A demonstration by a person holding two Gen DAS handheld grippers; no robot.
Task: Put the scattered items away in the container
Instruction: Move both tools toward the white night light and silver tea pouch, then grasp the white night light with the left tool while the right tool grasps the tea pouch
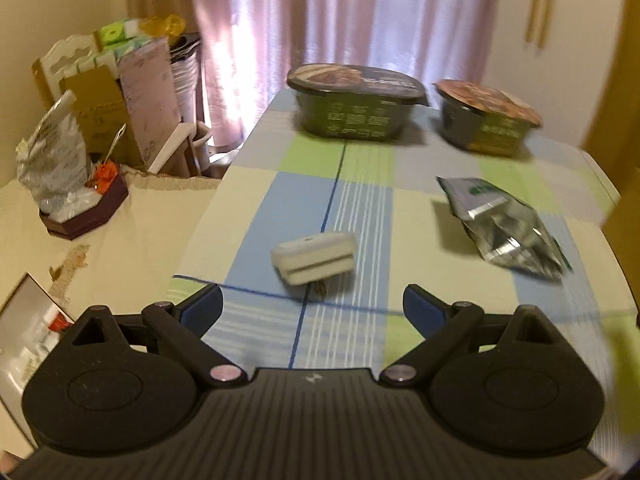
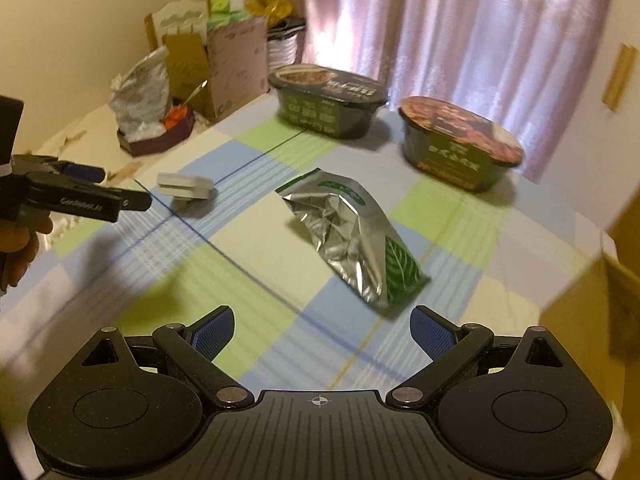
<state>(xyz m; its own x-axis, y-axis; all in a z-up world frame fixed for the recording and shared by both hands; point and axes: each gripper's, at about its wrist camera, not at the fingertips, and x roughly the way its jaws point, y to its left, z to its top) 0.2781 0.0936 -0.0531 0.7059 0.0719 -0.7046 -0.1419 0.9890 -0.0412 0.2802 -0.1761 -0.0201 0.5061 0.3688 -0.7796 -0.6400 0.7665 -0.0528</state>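
Left gripper (image 1: 312, 308) jaws wide, empty; white plug adapter (image 1: 314, 257) lies dead ahead, just beyond the tips, mid-worktop (image 1: 256, 192), long axis crosswise to approach. Right gripper (image 2: 322, 332) jaws wide, empty; foil pouch (image 2: 356, 236) just ahead, lengthwise toward right jaw. Each hand nearer own item. No container identifiable.

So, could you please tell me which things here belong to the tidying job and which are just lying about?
Job:
white plug adapter
foil pouch
oblong noodle bowl
round noodle bowl

Lying about:
cardboard boxes
dark tray of oddments
curtain
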